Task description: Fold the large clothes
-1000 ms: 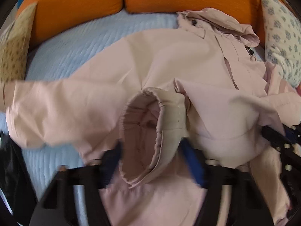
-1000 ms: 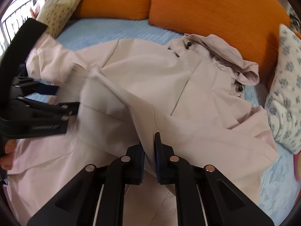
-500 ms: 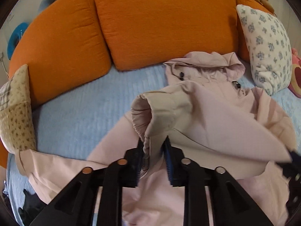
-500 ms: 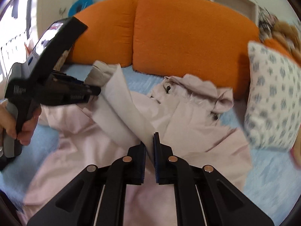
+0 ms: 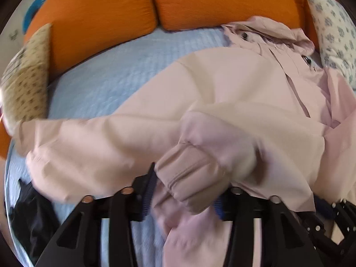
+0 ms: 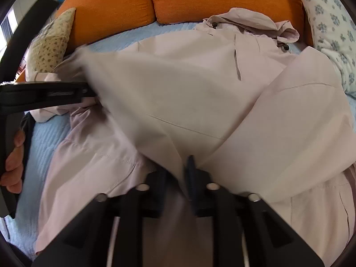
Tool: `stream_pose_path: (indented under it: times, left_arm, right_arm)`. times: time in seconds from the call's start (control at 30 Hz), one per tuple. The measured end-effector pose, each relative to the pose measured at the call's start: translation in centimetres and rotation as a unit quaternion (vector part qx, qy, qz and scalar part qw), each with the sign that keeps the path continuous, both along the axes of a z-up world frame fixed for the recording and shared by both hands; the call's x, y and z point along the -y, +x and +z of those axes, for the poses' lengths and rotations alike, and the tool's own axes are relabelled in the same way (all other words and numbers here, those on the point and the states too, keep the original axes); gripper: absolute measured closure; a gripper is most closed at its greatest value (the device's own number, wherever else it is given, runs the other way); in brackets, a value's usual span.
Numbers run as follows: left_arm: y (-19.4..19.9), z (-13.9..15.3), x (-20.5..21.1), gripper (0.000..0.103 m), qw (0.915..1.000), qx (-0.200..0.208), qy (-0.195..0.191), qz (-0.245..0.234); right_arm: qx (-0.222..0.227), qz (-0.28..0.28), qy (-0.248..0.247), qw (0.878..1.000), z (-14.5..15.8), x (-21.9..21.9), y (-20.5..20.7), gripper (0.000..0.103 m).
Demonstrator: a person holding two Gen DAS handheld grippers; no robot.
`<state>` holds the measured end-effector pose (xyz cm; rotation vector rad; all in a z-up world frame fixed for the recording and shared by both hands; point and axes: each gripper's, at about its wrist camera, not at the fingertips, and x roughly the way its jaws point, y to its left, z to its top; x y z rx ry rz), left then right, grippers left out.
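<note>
A large pale pink hooded jacket (image 5: 233,84) lies spread on a light blue quilted cover (image 5: 124,71), its hood toward the orange cushions. My left gripper (image 5: 184,191) has its jaws wide apart, with the jacket's sleeve cuff (image 5: 189,173) lying between the fingers. My right gripper (image 6: 178,173) is shut on a fold of the jacket (image 6: 189,93), with the cloth running up from the pinch. The left gripper's black body (image 6: 44,93) shows at the left of the right wrist view, by the sleeve end.
Two orange cushions (image 5: 155,2) back the cover. A beige dotted pillow (image 5: 24,77) is at the left, a white flowered pillow (image 5: 331,22) at the right. A dark item (image 5: 33,211) lies at the lower left edge. A hand (image 6: 13,162) holds the left gripper.
Both grippers have come down from a raised position toward the cover. The left gripper, shut on the cuff half a second ago, has opened. The sleeve now lies lower across the jacket.
</note>
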<state>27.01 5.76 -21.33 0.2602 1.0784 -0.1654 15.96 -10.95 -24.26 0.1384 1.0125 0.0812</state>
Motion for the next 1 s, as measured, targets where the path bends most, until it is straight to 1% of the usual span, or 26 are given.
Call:
stream_pose_path:
  times: [0.03,0.07,0.13,0.2,0.27,0.3,0.37,0.4,0.47,0.53,0.6,0.67,0.7,0.73,0.77,0.8,0.87,0.9,0.93,0.97,1.0]
  left_arm:
    - [-0.6,0.6,-0.6,0.044,0.9999,-0.002,-0.003,0.011]
    - [-1.2,1.1,-1.1,0.04,0.9998,-0.002,0.0,0.02]
    - [-2.6,2.1,-1.8,0.037,0.9992,0.003,0.019,0.035]
    - [-4.1,3.5,-2.0,0.036,0.9984,0.016,0.034,0.042]
    - [-5.3,4.7,-1.9,0.036,0.9975,0.03,0.045,0.046]
    - [-6.1,5.6,-1.7,0.036,0.9971,0.038,0.047,0.047]
    - [-7.1,7.2,-1.6,0.036,0.9968,0.045,0.042,0.051]
    - [-7.8,8.2,-1.6,0.036,0.9969,0.049,0.031,0.052]
    - [-8.9,9.4,-1.5,0.035,0.9972,0.056,0.016,0.048]
    - [-9.5,10.0,-1.3,0.03,0.9964,0.07,0.006,0.048]
    - [-9.1,9.3,-1.0,0.03,0.9961,0.07,0.023,0.047]
    - [-8.3,8.3,-1.1,0.032,0.9967,0.064,0.023,0.044]
    - [-7.8,8.0,-1.3,0.034,0.9966,0.064,0.023,0.045]
    - [-7.7,7.9,-1.4,0.035,0.9966,0.065,0.02,0.045]
    - [-7.5,7.8,-1.6,0.035,0.9967,0.063,0.02,0.048]
    - [-7.4,7.6,-1.7,0.035,0.9968,0.06,0.021,0.049]
    - [-7.0,7.1,-2.2,0.035,0.9972,0.052,0.016,0.051]
    - [-6.8,6.8,-2.4,0.035,0.9973,0.047,0.018,0.053]
    - [-6.7,6.5,-2.7,0.035,0.9975,0.04,0.017,0.055]
    - [-6.7,6.2,-2.9,0.035,0.9977,0.033,0.014,0.057]
    - [-6.6,5.7,-3.4,0.035,0.9979,0.023,0.006,0.061]
  right_arm:
    - [-0.003,0.0,-0.002,1.0,0.4,0.2,-0.2,0.051]
    - [-0.009,0.003,-0.006,1.0,1.0,0.6,-0.5,0.042]
    - [0.005,0.013,-0.007,1.0,2.2,1.1,-1.8,0.018]
    - [0.023,0.027,-0.013,0.999,3.8,1.5,-3.6,0.006]
    - [0.038,0.038,-0.019,0.998,5.0,1.9,-5.4,0.006]
    - [0.049,0.035,-0.023,0.998,5.8,2.5,-6.3,0.006]
    - [0.066,0.017,-0.017,0.998,7.2,4.2,-7.2,0.006]
    - [0.078,-0.003,-0.008,0.997,8.2,5.6,-7.4,0.006]
    - [0.091,-0.024,0.01,0.996,9.4,7.8,-7.2,0.007]
    - [0.095,-0.035,0.02,0.995,10.2,9.7,-6.3,0.007]
    - [0.097,-0.029,0.042,0.994,10.7,10.6,-5.2,0.008]
    - [0.101,0.005,0.081,0.992,11.0,10.1,-3.7,0.012]
    - [0.094,0.047,0.103,0.989,10.9,9.0,-2.6,0.015]
    - [0.091,0.08,0.109,0.987,10.9,7.7,-1.9,0.015]
    - [0.094,0.135,0.116,0.98,11.0,5.6,-0.9,0.016]
    - [0.093,0.168,0.11,0.975,10.9,4.2,-0.1,0.018]
    - [0.071,0.243,0.085,0.964,10.2,0.3,1.9,0.026]
    - [0.061,0.263,0.067,0.961,9.8,-1.1,2.6,0.028]
    - [0.049,0.291,0.062,0.954,9.3,-2.5,3.2,0.031]
    - [0.032,0.326,0.06,0.943,8.6,-4.1,4.0,0.031]
    - [0.024,0.345,0.053,0.937,8.2,-5.0,4.3,0.031]
